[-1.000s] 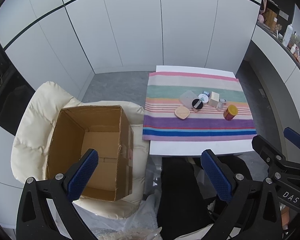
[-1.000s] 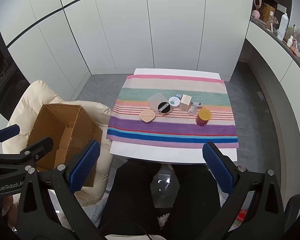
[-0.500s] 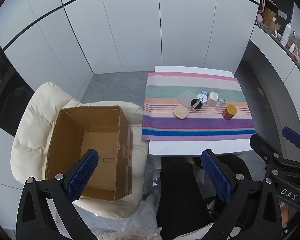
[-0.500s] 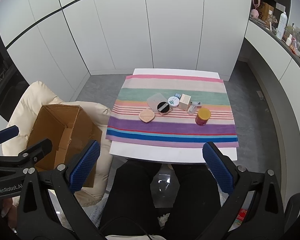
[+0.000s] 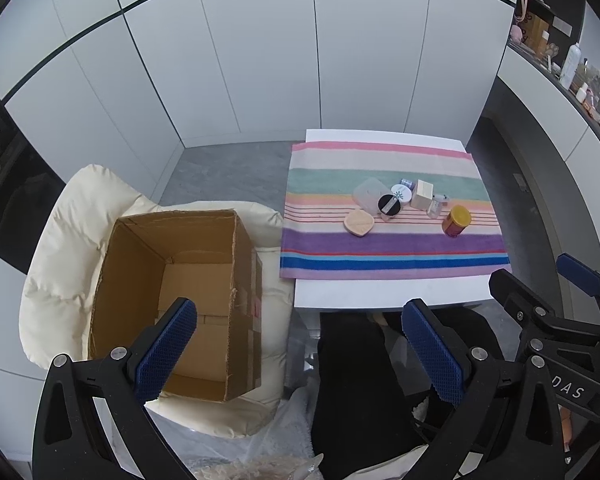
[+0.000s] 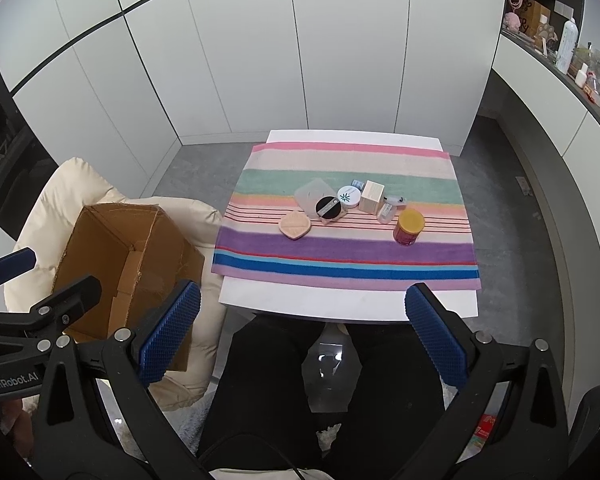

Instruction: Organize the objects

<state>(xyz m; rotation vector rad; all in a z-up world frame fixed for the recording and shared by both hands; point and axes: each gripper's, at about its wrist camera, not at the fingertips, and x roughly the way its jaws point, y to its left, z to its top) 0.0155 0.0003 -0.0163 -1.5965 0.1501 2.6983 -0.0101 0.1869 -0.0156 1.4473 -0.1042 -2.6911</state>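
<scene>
Several small items sit together on a striped towel over a white table: a peach puff case, a black round compact, a clear lid, a white jar, a beige box, a small clear bottle and a yellow-lidded jar. An open, empty cardboard box rests on a cream chair to the left. My left gripper is open above the box's near right corner. My right gripper is open, held well short of the table.
The person's dark-clothed legs sit below the table's near edge. White cabinet doors line the back. A counter with bottles runs along the right. Grey floor surrounds the table.
Both views have drifted slightly; the table and its items sit a touch higher in frame. Both grippers stay open and hold nothing.
</scene>
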